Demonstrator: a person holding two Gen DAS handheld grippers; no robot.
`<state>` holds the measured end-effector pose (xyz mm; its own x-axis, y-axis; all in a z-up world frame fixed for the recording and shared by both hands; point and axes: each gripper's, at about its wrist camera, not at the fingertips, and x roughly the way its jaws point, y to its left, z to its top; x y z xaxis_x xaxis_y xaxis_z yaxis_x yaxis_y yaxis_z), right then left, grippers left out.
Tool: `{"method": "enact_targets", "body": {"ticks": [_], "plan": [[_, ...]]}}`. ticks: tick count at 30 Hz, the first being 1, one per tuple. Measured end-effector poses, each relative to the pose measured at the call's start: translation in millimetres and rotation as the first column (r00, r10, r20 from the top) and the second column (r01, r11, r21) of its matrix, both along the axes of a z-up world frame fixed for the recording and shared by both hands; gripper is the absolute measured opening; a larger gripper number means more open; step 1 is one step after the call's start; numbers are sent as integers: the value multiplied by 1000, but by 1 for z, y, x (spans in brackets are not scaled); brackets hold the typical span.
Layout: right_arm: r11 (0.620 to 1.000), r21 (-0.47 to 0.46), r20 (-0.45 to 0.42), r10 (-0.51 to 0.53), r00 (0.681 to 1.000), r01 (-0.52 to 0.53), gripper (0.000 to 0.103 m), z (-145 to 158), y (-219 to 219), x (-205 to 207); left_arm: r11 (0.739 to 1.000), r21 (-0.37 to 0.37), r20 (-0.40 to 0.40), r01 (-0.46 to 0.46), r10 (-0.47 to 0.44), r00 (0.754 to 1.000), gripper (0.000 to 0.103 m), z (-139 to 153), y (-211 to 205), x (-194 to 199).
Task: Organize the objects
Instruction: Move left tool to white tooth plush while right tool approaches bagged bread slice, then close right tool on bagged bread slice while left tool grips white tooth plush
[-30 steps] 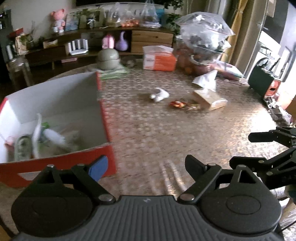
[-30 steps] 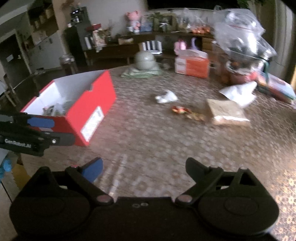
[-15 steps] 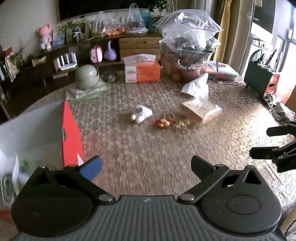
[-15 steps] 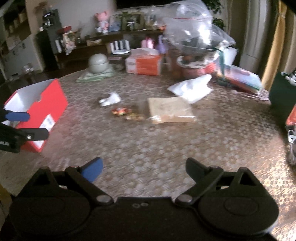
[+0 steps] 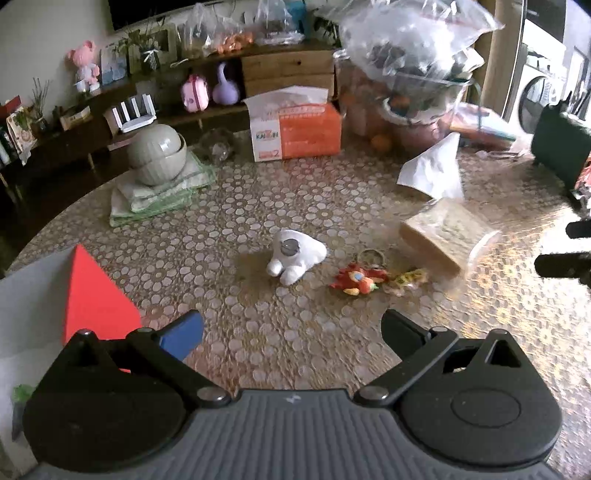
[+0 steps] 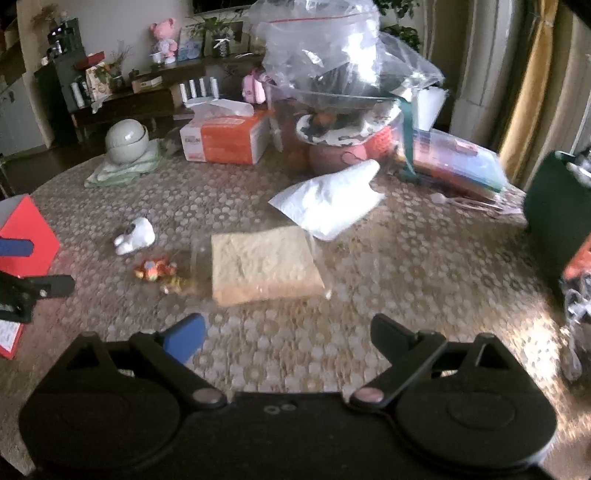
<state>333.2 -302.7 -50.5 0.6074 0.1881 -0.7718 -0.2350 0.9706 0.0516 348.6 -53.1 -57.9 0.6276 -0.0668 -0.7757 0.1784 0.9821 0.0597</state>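
White toy (image 5: pixel 295 256) was lined up ahead of the left tool (image 5: pixel 291 332); both tools were held wide apart, nothing gripped. Next, it should be reached and pinched.

A round table (image 5: pixel 332 192) with a beige dotted cover fills the foreground. Behind the table, a low dark wooden sideboard (image 5: pixel 288 70) with drawers runs along a pale wall (image 5: pixel 48 33). To the right of the table hang yellow curtains (image 6: pixel 532 92), and daylight falls in bright patches on the table's right side. Left of the sideboard stands a dark cabinet (image 6: pixel 70 88).
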Motion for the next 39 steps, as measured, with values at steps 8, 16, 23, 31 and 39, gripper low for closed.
{"method": "enact_targets", "body": {"ticks": [8,16,23,31,39], "plan": [[987,19,153,153,976,-158,103,-14,12,29,999,21,-27,-28,29,999,103,-21,4,36],[963,124,129,225,966,-241,103,-34,10,54,999,44,-56,-30,33,998,103,-38,7,54],[971,108,98,201,975,-212,103,-57,8,73,999,41,-62,-26,29,998,103,-48,6,67],[960,215,24,180,983,-181,103,-78,0,91,999,30,-81,-40,43,996,103,-61,11,82],[958,182,34,219,975,-221,103,-81,12,92,998,15,-79,-55,56,995,103,-65,15,91]]}}
